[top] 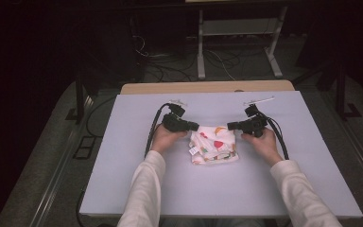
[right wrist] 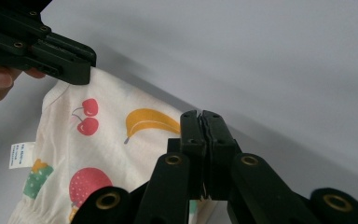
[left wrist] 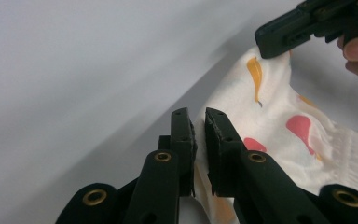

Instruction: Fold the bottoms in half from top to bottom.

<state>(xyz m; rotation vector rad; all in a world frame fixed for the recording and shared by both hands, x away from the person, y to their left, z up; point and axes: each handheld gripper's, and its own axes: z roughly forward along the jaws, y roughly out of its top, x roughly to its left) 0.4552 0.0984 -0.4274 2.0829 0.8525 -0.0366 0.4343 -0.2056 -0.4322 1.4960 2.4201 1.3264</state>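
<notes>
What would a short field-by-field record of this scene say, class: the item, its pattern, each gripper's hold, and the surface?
item: small white garment, partly folded
pattern: fruit prints, including banana, cherries and strawberry
label: white tag at one edge
left gripper: jaws shut on a far corner of the garment
right gripper: jaws shut on the other far corner
surface: pale table; garment lies near its centre

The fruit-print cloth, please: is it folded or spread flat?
Folded: the fruit-print cloth lies as a small bunched bundle, its far edge pinched by the left tool and right tool.
</notes>
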